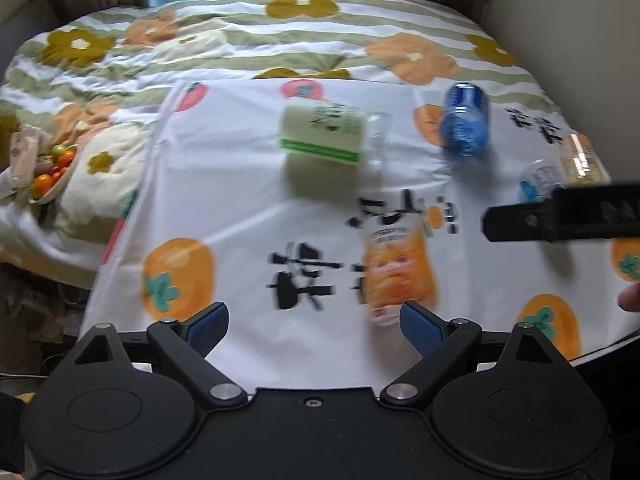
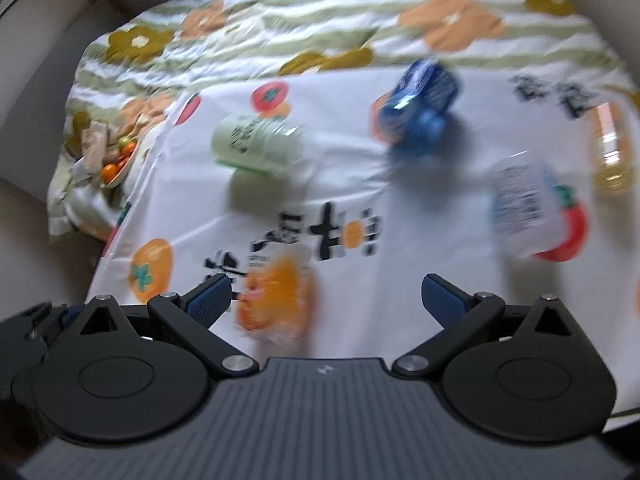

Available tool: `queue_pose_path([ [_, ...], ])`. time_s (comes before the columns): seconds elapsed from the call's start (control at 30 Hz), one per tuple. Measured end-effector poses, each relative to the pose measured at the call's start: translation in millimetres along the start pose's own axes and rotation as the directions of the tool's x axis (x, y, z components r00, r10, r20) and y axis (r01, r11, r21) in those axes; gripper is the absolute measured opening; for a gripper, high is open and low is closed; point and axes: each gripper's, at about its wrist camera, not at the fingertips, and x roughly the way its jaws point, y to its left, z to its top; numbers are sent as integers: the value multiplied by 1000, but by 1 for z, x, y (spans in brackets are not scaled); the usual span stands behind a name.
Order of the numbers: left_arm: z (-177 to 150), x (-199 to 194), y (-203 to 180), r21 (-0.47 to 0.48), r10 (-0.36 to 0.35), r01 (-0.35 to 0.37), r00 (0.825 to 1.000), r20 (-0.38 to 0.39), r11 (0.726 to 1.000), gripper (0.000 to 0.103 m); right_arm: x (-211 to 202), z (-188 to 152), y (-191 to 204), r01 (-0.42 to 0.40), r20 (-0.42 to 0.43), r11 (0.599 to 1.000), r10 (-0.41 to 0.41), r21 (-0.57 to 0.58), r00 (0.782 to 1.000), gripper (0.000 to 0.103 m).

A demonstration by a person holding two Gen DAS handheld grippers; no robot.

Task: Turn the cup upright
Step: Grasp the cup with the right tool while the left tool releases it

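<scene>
Several cups lie on their sides on a white persimmon-print cloth (image 1: 248,208). An orange-labelled cup (image 1: 398,268) lies nearest, just ahead of my left gripper (image 1: 314,326), which is open and empty. The same cup (image 2: 276,296) lies by the left finger of my right gripper (image 2: 328,300), also open and empty. A pale green cup (image 1: 324,132) (image 2: 260,146) and a blue cup (image 1: 464,120) (image 2: 420,112) lie farther back. A clear white-and-blue-labelled cup (image 2: 524,204) lies at the right. Both views are blurred.
A yellowish cup (image 2: 612,152) lies at the far right. A bowl of small oranges (image 1: 52,176) sits on the flowered quilt (image 1: 280,36) at the left. The right gripper's body (image 1: 560,216) shows in the left wrist view. The cloth's edge runs along the left.
</scene>
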Motion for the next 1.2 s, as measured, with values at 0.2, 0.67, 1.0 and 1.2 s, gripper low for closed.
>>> queue_pose_path([
  [0.2,-8,-1,25,-28,43,-42,999,16,999,95,50,11,13,-42,-93,997,48,62,995,103],
  [0.67,-10,14,43,-40,11,-11,1000,2,999,95,107,23,14,-51,-195,988,79,144,978,82],
  [1.0,-8,18,43,-36,17,-17,1000,-4,999,95,103,23,16,-56,-177,990,78,128,981,68],
  [1.2,-8,15,45,-45,18,-18,1000,5,999,95,72,24,26,-43,-52,999,44,20,998,67],
])
